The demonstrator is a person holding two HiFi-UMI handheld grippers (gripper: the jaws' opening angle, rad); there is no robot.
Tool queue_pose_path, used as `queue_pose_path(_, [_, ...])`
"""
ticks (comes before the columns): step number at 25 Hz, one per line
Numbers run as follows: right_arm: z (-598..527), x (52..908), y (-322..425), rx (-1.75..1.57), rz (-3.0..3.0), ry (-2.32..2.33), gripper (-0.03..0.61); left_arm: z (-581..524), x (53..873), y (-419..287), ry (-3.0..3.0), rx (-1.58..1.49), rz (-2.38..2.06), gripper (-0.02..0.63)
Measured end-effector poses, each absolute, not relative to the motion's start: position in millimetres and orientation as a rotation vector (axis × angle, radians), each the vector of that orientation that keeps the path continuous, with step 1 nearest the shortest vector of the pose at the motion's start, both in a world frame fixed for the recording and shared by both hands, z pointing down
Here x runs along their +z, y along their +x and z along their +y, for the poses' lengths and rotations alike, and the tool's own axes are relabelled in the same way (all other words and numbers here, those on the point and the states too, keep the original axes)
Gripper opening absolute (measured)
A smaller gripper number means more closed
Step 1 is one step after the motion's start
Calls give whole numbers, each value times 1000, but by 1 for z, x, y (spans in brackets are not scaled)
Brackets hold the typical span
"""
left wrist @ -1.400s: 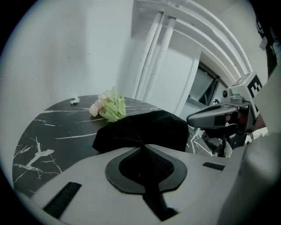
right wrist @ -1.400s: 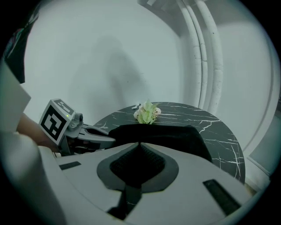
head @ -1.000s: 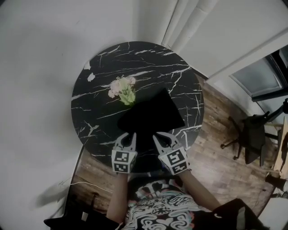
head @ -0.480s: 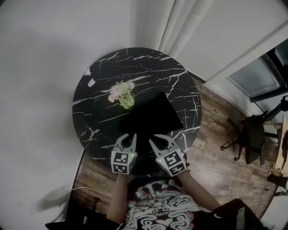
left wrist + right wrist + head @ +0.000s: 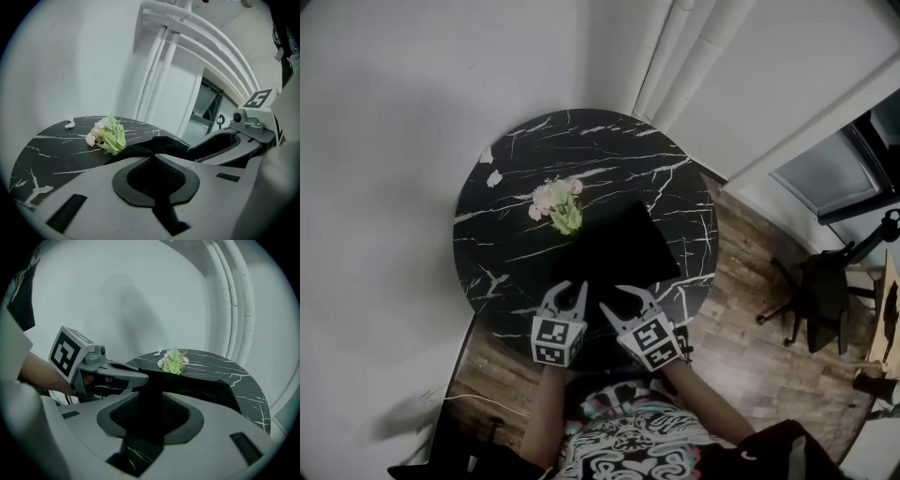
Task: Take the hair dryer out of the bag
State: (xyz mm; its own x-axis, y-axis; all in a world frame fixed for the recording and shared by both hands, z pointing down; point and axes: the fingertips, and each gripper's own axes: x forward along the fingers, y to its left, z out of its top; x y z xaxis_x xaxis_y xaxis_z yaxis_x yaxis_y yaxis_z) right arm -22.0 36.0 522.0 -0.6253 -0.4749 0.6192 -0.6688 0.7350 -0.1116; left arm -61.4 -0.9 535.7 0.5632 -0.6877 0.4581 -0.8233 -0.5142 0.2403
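Left hand-held gripper (image 5: 567,291) pinched the bag (image 5: 614,248) rim. Right hand-held gripper (image 5: 619,298) had just been opening, fabric between its jaws. I feared the one-sided hold would let the mouth sag shut.

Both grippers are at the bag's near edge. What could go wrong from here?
The jaws of the right gripper have just been opening, with the bag fabric between them. Only the left gripper is shut on it, so a pull may drag the whole bag. The flowers lie beside its far corner and could get knocked.

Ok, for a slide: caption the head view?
Left gripper pinches black bag on marble table; right gripper just opened its jaws around it.
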Motion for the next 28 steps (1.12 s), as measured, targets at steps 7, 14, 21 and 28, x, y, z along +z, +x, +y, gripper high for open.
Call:
queue_pose_path(7, [36,533,-47,429,-2357,769,175,-5,531,-68,2352,402,-1231,18])
queue_pose_path(14, [33,532,-64,359,-2365,713,190,-7,517,-76,2306,288,-1206,18])
queue_pose_path(21, [28,533,-77,204,-2333,691,190,1,512,-84,2289,232,-1159,18])
queue_pose_path(28, [21,539,-76,217,-2309,677,190,9,503,-73,2366,210,-1090,18])
